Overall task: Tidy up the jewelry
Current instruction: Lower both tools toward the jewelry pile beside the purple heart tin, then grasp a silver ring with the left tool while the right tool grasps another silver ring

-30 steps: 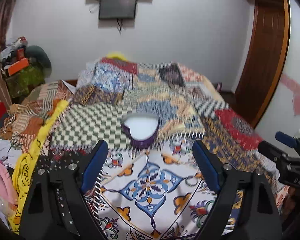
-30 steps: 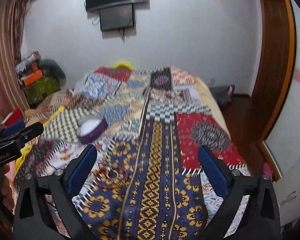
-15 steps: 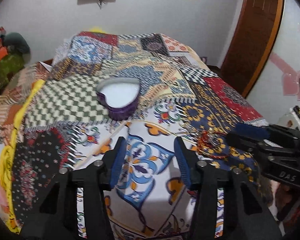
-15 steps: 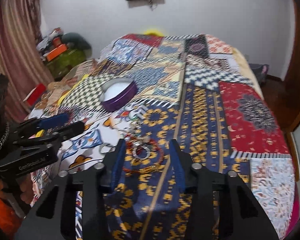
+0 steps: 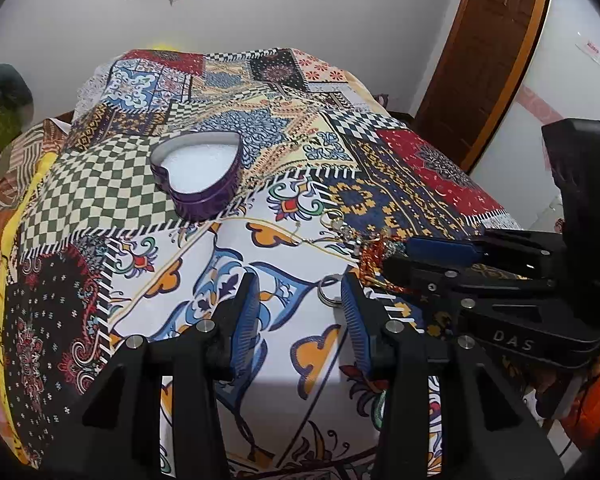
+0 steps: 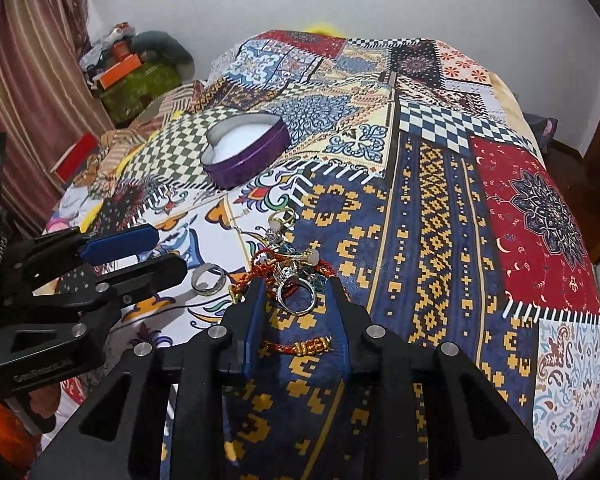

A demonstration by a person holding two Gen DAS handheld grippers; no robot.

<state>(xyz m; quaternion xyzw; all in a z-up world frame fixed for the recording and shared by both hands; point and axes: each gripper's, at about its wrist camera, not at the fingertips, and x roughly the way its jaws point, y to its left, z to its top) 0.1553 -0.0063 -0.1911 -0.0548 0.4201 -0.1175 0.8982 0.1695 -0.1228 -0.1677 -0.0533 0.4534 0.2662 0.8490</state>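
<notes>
A heap of jewelry [image 6: 288, 256] lies on the patterned bedspread [image 6: 428, 208]: rings, beads and a red braided bracelet [image 6: 296, 346]. My right gripper [image 6: 296, 296] hangs over the heap's near side, jaws closing. A silver stone ring [image 6: 296, 298] and the bracelet lie between its pads, with no pad seen pressing. A plain silver band [image 5: 327, 294] lies by the inner side of my left gripper's [image 5: 298, 292] right finger. Those jaws are closing too, with only cloth squarely between them. The open purple heart-shaped tin [image 5: 198, 176] with a white lining stands farther back.
The two grippers sit close together: the right gripper [image 5: 396, 256] shows at the right of the left wrist view, the left gripper [image 6: 170, 250] at the left of the right wrist view. A wooden door [image 5: 488, 52] is right; clutter [image 6: 132, 68] and a curtain are left.
Both grippers have tipped down and come closer to the bedspread, and both pairs of jaws have narrowed from wide. The right one now straddles the jewelry heap.
</notes>
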